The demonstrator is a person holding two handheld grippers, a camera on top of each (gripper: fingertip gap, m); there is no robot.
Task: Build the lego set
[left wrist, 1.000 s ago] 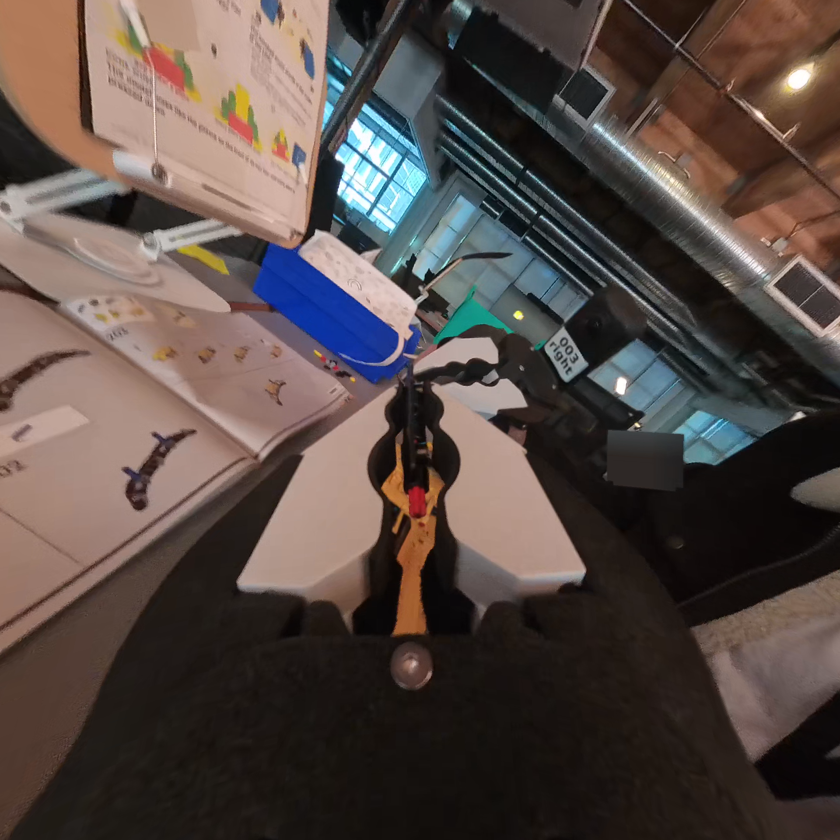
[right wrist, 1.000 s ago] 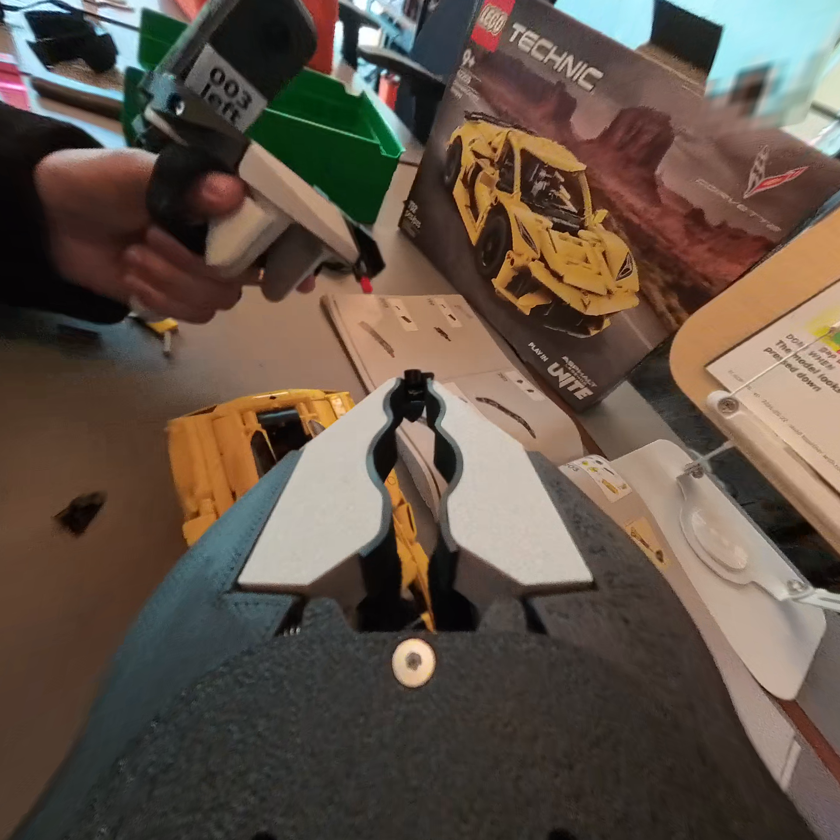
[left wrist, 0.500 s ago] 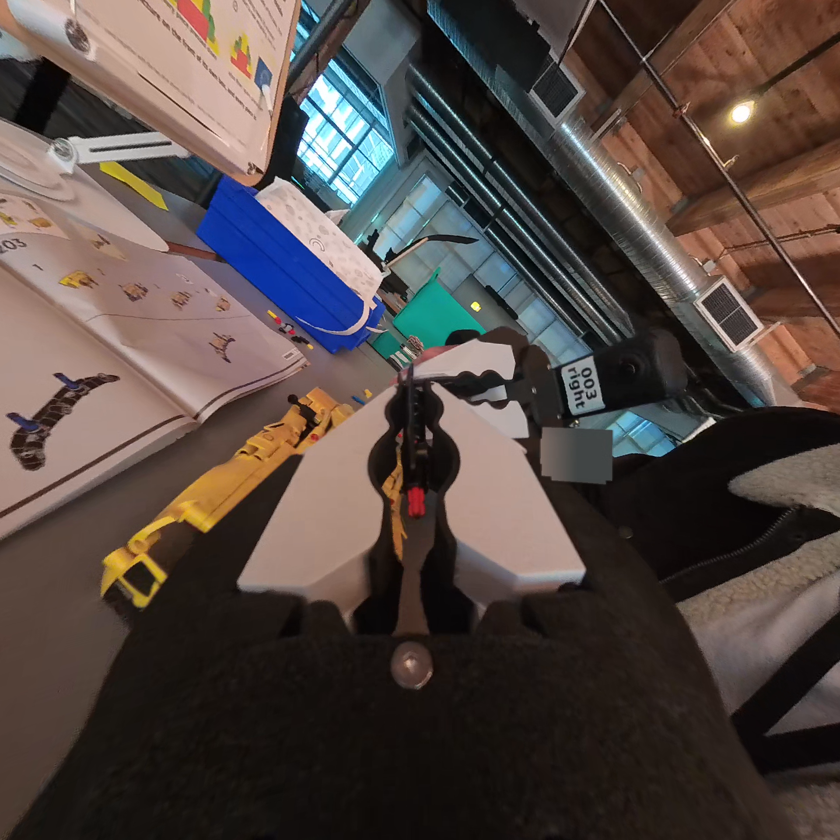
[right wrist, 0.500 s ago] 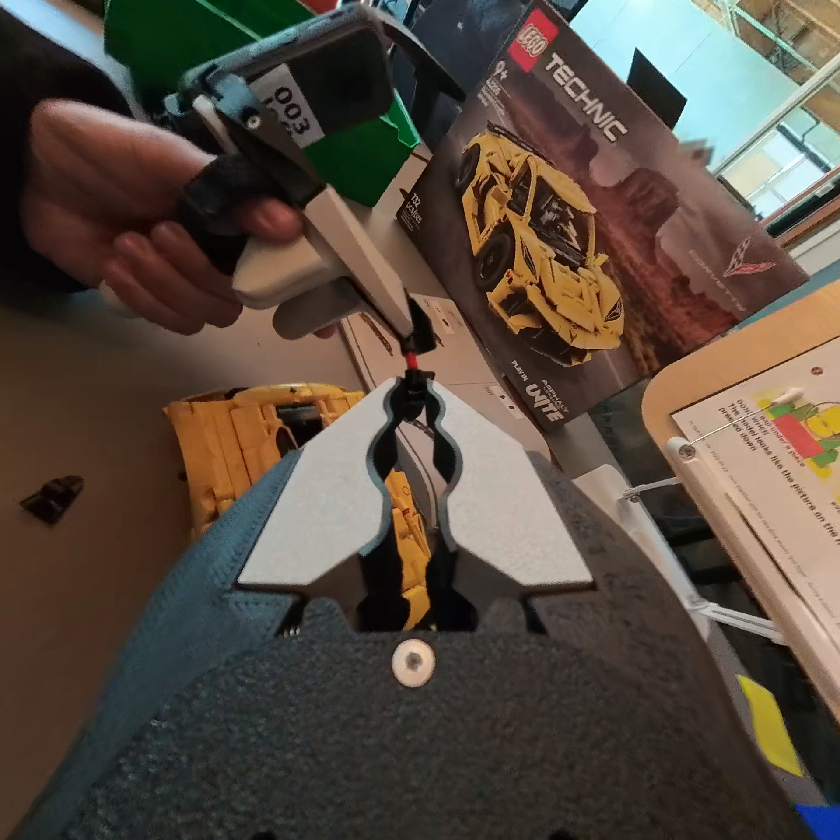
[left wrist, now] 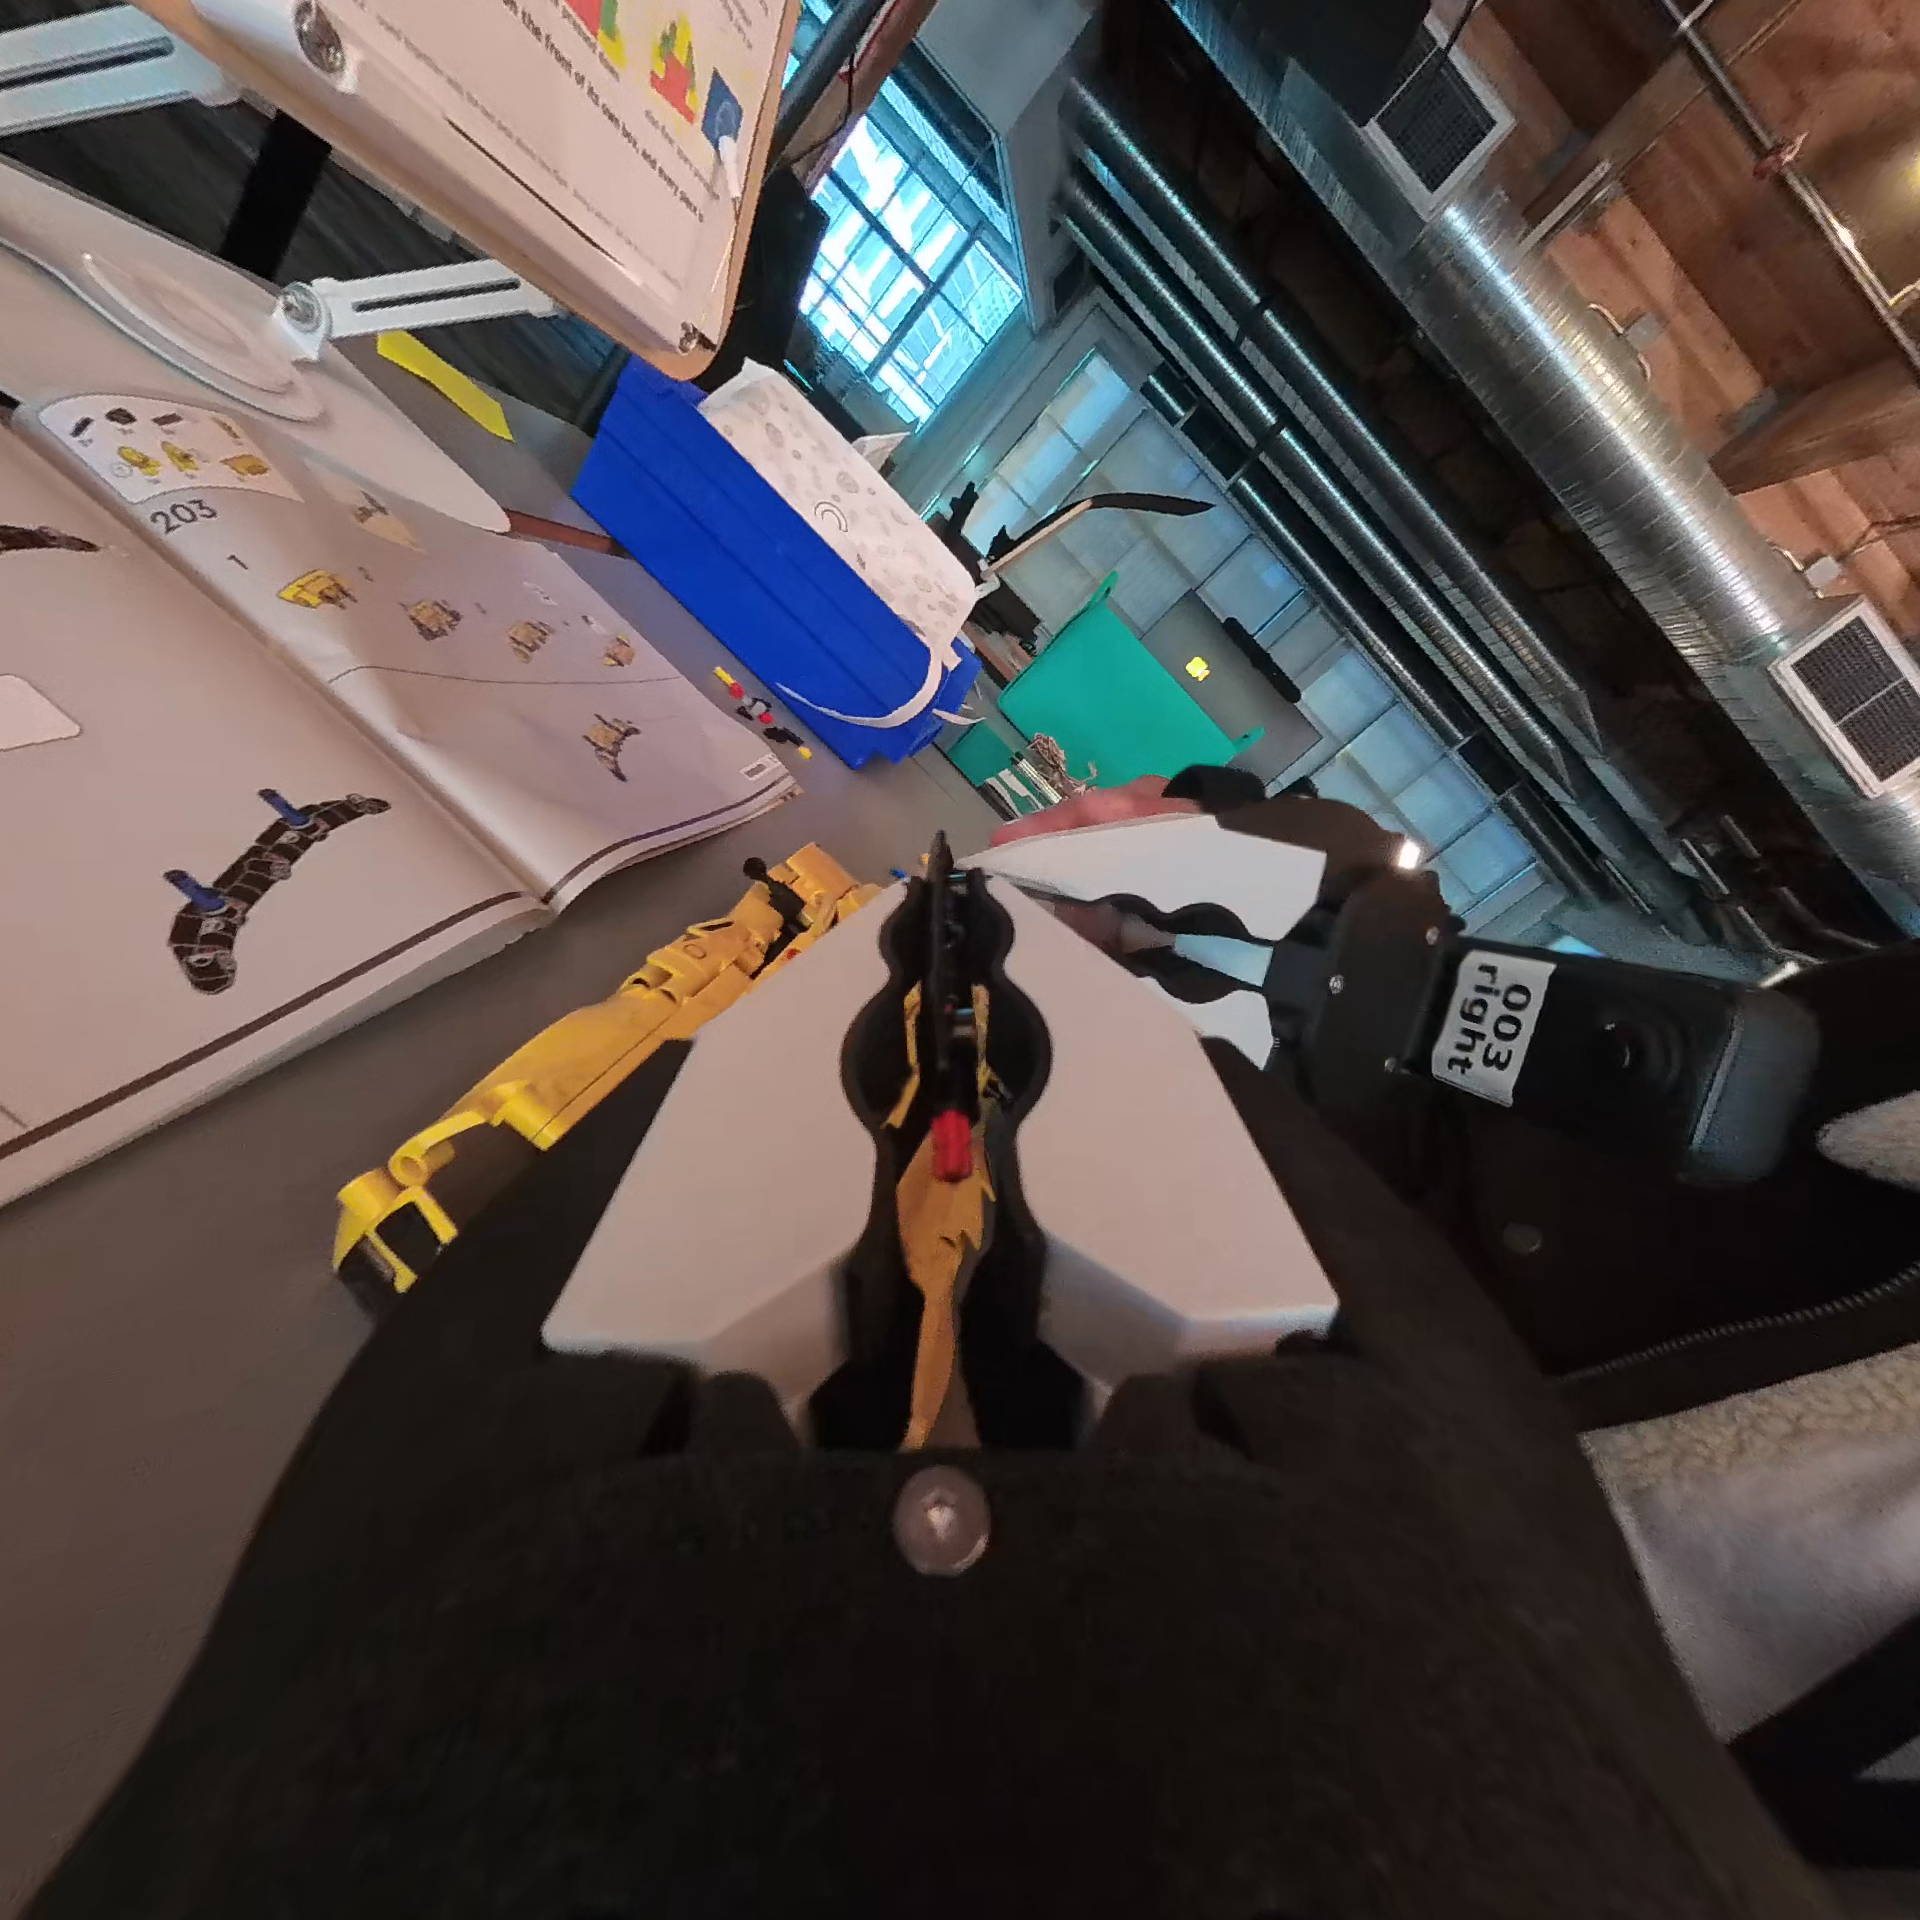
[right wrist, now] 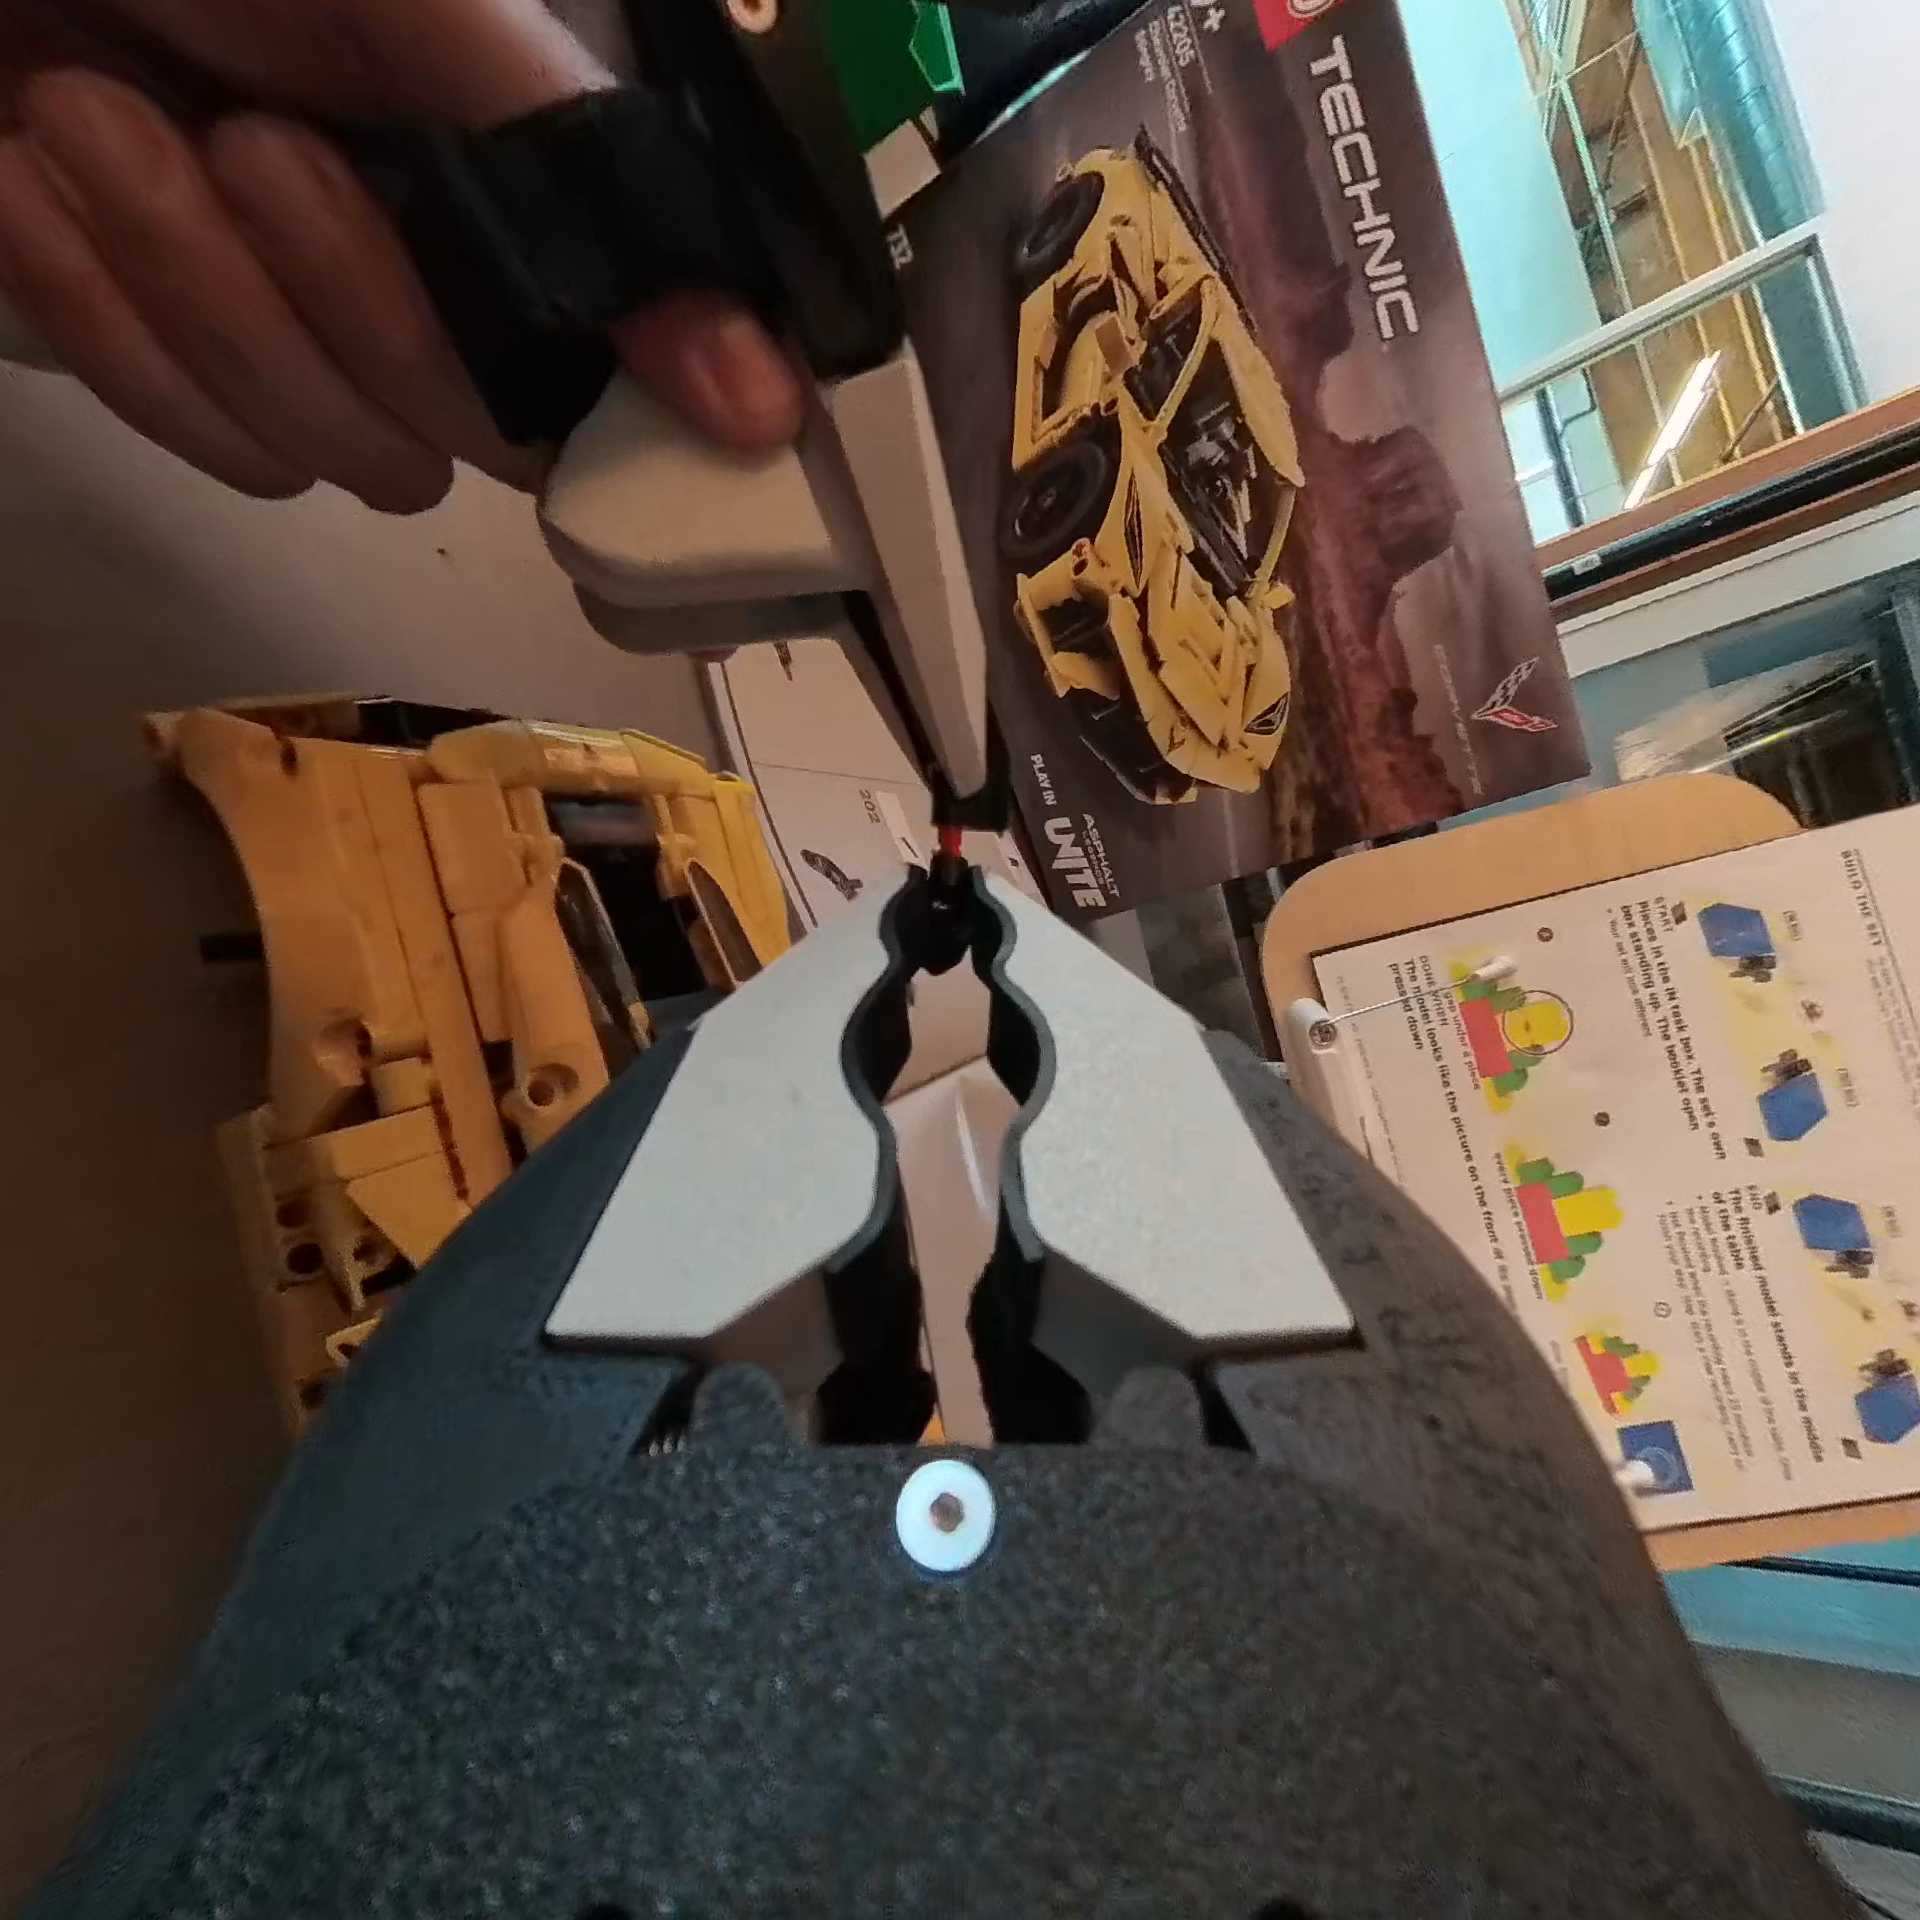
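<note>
My left gripper (left wrist: 940, 873) is shut on a thin red pin (left wrist: 945, 1143), whose end sticks out of its tip. My right gripper (right wrist: 940, 914) is shut on a small black piece (right wrist: 940, 906). The two grippers meet tip to tip above the table. In the right wrist view the red pin (right wrist: 951, 837) touches the black piece just below the left gripper (right wrist: 961, 800). The right gripper (left wrist: 997, 868) shows from the right in the left wrist view. The part-built yellow Lego car (right wrist: 416, 935) lies on the table below and to the left, and also shows in the left wrist view (left wrist: 582, 1081).
An open instruction booklet (left wrist: 312, 727) lies beyond the car. The Lego set box (right wrist: 1247, 468) stands behind it, with a green bin (right wrist: 914, 62) further back. A blue bin (left wrist: 748, 582), small loose pieces (left wrist: 758, 717) and a clipboard on a white stand (right wrist: 1610, 1143) are nearby. Left and right tips are no more than a few centimetres apart.
The two grippers have closed the gap between them. The red pin, apart from the right gripper a second ago, now touches the black piece. Both views have tilted.
</note>
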